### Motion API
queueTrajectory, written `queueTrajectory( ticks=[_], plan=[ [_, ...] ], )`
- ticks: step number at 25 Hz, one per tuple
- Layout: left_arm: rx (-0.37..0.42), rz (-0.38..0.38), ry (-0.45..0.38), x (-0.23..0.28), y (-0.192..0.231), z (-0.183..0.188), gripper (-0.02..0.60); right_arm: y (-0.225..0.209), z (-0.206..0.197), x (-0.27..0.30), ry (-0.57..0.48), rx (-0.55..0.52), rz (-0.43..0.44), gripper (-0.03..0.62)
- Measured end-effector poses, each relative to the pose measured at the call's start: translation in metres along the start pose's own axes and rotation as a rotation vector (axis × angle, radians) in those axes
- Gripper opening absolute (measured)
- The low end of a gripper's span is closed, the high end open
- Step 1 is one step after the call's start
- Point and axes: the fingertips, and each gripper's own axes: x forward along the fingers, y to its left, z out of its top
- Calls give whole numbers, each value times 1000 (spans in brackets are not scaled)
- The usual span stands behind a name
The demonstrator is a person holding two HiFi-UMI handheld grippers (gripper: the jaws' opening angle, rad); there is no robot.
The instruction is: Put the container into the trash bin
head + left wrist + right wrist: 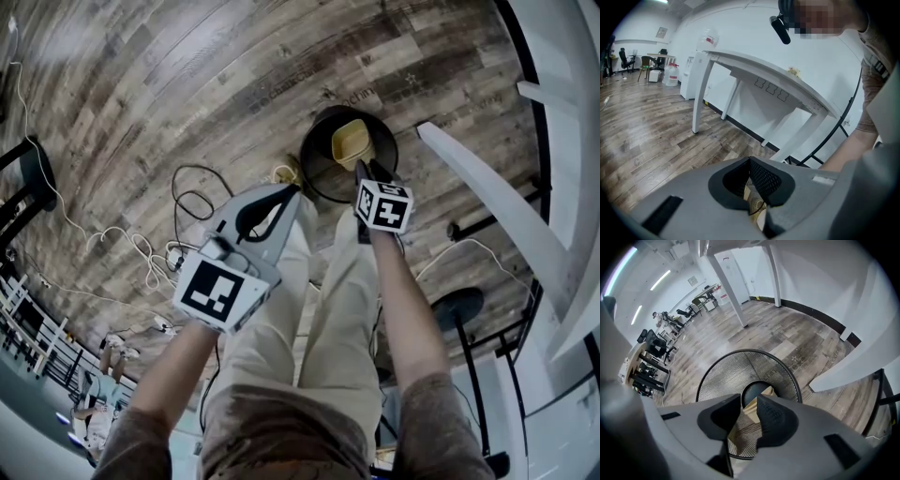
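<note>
A black wire-mesh trash bin stands on the wood floor in front of the person's feet. A tan container lies inside it. My right gripper hangs over the bin's near rim and points steeply down. In the right gripper view the jaws stand open, and the container shows through the gap, down in the bin and clear of the pads. My left gripper is held to the left of the bin. Its jaws meet at the tips with nothing in them.
A white table with slanted legs stands to the right of the bin. Cables and a yellowish plug block lie on the floor to the left. A black stool is at the lower right. The person's beige trouser legs fill the middle.
</note>
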Motion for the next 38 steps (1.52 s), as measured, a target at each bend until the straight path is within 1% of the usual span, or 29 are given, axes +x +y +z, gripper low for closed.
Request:
queueTrajectory(
  ticks=[5, 9, 10, 12, 17, 22, 26, 31, 35, 38],
  plan=[
    [-7, 1, -5, -3, -5, 3, 4, 6, 16, -14, -31, -18, 18, 112],
    [-1, 6, -13, -15, -13, 15, 5, 18, 39, -44, -78, -29, 40, 112],
    [1, 7, -20, -19, -15, 21, 5, 22, 46, -54, -88, -34, 44, 112],
    [-6, 11, -61, -26, -20, 37, 5, 29, 61, -76, -106, -49, 50, 112],
    [-10, 31, -129, -53, -35, 75, 5, 57, 104, -146, -166, -108, 92, 112],
    [7, 25, -172, -86, -59, 119, 5, 90, 141, -227, -255, -160, 145, 114],
    [8, 29, -204, -118, -76, 152, 5, 118, 157, -289, -303, -208, 177, 114],
    [24, 31, -238, -155, -106, 188, 5, 139, 181, -365, -384, -203, 195, 112],
    [26, 26, -265, -188, -137, 211, 5, 158, 191, -422, -425, -201, 228, 109],
    [60, 12, -277, -212, -161, 230, 5, 170, 197, -467, -465, -217, 245, 109]
  ],
)
